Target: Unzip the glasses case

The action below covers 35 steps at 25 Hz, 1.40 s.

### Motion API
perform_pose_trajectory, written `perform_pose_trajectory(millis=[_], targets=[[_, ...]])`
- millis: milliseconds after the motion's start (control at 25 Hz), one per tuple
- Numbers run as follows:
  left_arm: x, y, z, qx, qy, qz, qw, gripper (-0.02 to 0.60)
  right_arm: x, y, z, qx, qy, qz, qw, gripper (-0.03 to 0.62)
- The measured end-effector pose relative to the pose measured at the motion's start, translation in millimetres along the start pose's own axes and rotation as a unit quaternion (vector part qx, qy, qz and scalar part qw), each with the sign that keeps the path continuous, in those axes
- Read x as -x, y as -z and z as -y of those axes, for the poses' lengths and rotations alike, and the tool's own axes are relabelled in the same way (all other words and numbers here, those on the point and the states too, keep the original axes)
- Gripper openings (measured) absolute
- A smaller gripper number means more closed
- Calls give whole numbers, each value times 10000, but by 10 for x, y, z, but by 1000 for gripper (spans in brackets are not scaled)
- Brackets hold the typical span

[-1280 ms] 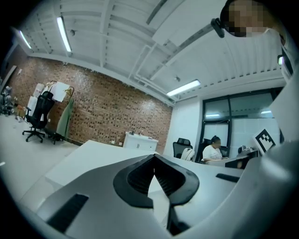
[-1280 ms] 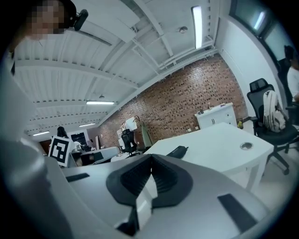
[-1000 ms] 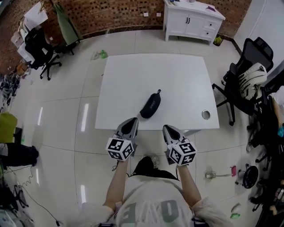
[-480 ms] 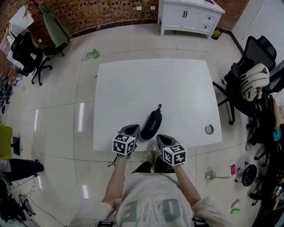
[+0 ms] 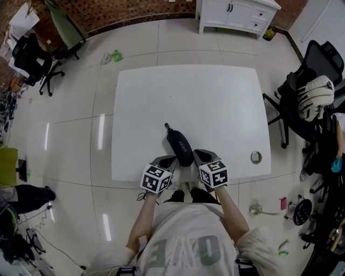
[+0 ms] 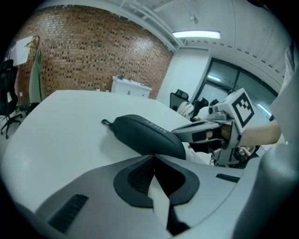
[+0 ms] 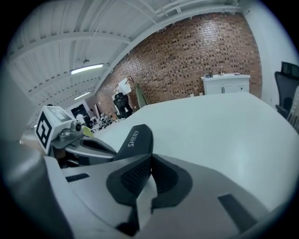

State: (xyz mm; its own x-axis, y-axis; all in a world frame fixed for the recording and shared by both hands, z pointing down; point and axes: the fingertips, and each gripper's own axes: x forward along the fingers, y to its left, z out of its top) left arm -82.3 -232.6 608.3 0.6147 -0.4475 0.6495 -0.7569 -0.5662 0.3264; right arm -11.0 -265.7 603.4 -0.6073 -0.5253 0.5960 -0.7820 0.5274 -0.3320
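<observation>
1. In the head view the glasses case lies on the white counter close to its near edge. It is angled so that its small loop end points far-left, and its rounded end sits between the two tools.
2. The left hand-held gripper comes in from the near-left of the case and the right hand-held gripper from the near-right. From above, both tips sit just beside the case's near end. This view does not show whether either one touches it.
3. The left gripper view shows what the overhead one cannot: the left hand-held gripper is clenched, its pads pressed together with nothing between them. The dark case lies just past the tips, with white lettering along its side. The other tool's tip reaches in at the case's right.
4. The right gripper view shows the right hand-held gripper clenched and empty as well. The case shows end-on just beyond it to the left, with the left tool alongside.
5. Only the head view shows the round grommet at the counter's near-right corner, the white cabinet far beyond the counter, and the office chair at the right.
6. Only the gripper views show the brick wall.
</observation>
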Motion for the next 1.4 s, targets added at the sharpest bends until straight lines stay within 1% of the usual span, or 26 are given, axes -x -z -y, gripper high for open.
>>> perform_pose_trajectory(millis=[120,240,360,440,480,520,560,600,640,760,840,920,1080,1200,1280,1400], targets=[[-75,51,210,22,241,-73,9997,3,-38,-146,160,183,87,59,9998,2],[-128,-8,308,150,344,87,9993,3,-48,-265,260,464,203,102,9987,2],[-48,-254,301,108,197,467,9987,3,132,-231,286,667,382,123,9970,2],[32,-506,256,-136,-24,752,9971,3,263,-70,213,699,368,-45,9969,2],[31,-616,228,-331,-129,792,9962,3,308,29,161,747,344,-177,9965,2],[-11,-687,203,-545,-199,713,9958,3,340,129,99,807,308,-322,9957,3],[-80,-716,184,-729,-221,536,9957,3,358,225,27,860,249,-464,9949,40],[-154,-717,170,-842,-211,338,9957,3,364,311,-55,902,167,-589,9940,78],[-212,-715,154,-862,-188,196,9959,3,356,379,-138,937,82,-693,9931,79],[-282,-753,106,-673,-131,79,9976,3,262,467,-301,910,-40,-877,9920,89],[-303,-773,108,-697,-119,42,9975,3,175,467,-336,709,-7,-941,9930,89],[-311,-772,120,-679,-95,55,9976,3,93,482,-333,575,125,-1027,9930,87],[-324,-773,137,-535,-28,128,9985,3,89,475,-233,746,497,-1097,9899,87],[-327,-769,135,-514,-12,140,9986,3,109,468,-150,392,605,-932,9930,87],[-318,-760,129,-443,31,169,9989,3,99,483,-149,230,564,-898,9941,87],[-275,-747,104,-310,74,236,9992,3,66,492,-235,139,375,-932,9948,87]])
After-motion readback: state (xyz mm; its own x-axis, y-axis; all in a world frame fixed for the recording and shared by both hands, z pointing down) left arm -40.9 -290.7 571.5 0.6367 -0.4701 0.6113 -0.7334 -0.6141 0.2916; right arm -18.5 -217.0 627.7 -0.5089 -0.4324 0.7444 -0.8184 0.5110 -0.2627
